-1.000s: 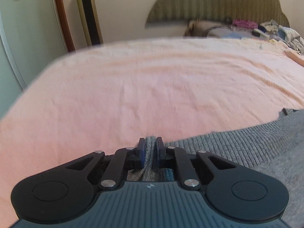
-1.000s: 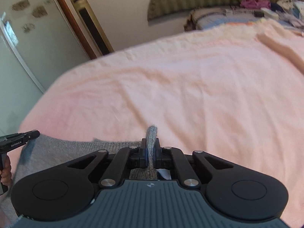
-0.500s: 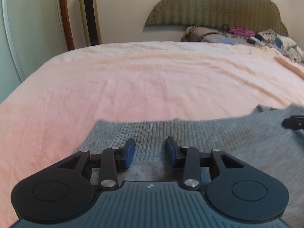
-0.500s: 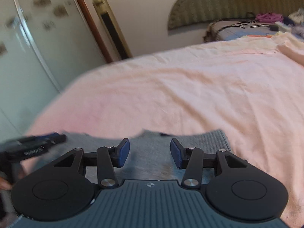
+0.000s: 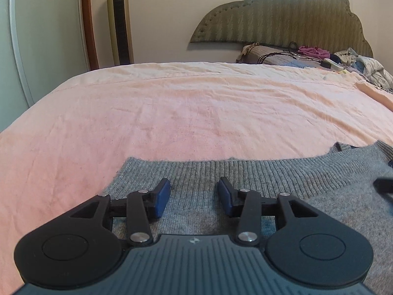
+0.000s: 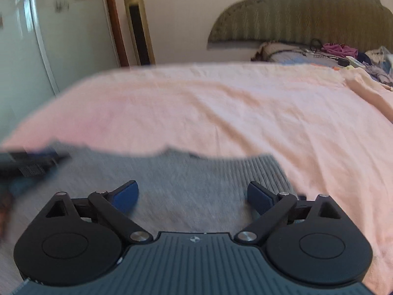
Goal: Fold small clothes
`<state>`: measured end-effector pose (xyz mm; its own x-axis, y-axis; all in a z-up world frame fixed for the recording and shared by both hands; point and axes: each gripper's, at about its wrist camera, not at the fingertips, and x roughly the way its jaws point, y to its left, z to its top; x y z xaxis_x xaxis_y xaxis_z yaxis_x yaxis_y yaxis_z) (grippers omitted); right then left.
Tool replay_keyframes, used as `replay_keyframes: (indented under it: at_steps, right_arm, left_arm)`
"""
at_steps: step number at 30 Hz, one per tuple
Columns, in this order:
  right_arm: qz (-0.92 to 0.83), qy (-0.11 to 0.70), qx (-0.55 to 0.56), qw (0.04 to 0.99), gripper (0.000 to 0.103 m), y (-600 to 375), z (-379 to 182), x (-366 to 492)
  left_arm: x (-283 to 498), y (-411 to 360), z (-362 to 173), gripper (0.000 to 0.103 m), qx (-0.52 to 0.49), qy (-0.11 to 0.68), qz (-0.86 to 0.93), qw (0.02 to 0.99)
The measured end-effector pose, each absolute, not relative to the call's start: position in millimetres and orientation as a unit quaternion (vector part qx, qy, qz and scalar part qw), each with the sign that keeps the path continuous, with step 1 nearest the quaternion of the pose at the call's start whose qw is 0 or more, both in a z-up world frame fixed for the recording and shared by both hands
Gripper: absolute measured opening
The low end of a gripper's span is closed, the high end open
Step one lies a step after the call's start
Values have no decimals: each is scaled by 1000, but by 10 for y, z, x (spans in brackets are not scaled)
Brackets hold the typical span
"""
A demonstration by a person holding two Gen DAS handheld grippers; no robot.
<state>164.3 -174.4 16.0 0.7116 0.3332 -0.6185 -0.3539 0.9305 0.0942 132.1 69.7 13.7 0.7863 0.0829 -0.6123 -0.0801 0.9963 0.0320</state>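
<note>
grey ribbed sweater (image 5: 258, 172) on a pink sheet (image 5: 196, 113), green striped headboard (image 5: 282, 17)

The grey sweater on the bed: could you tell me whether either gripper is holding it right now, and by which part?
Nothing is held. The left gripper and right gripper have just been opening, and the grey sweater lies loose on the bed beneath their pads.

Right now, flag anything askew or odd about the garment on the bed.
Nothing stands out. The grey sweater lies flat on the pink sheet, its ribbed hem fairly straight, with no bunching visible.
</note>
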Motion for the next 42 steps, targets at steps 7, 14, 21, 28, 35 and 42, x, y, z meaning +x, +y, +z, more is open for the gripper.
replay_keyframes:
  at_steps: [7, 14, 21, 28, 35, 42]
  right_arm:
    - [152, 326, 8, 933, 89, -1796, 388, 1496]
    - [204, 322, -13, 925, 101, -1563, 459, 1186]
    - [178, 345, -11, 922, 101, -1840, 253, 1330]
    - [226, 340, -3, 913, 103, -1639, 415, 715]
    - [213, 357, -50, 908, 102, -1579, 361, 604]
    - [237, 359, -75, 900, 103, -1591, 299, 318]
  left_arm:
    - [893, 729, 385, 54, -35, 316, 37, 947]
    - [666, 558, 161, 83, -20, 339, 9, 940]
    - [586, 603, 200, 85, 8, 328, 13, 945]
    - [59, 649, 139, 87, -18, 337, -12, 941]
    - [-109, 556, 235, 87, -11, 330, 1, 944]
    - [-487, 619, 244, 89, -17, 322, 4, 947]
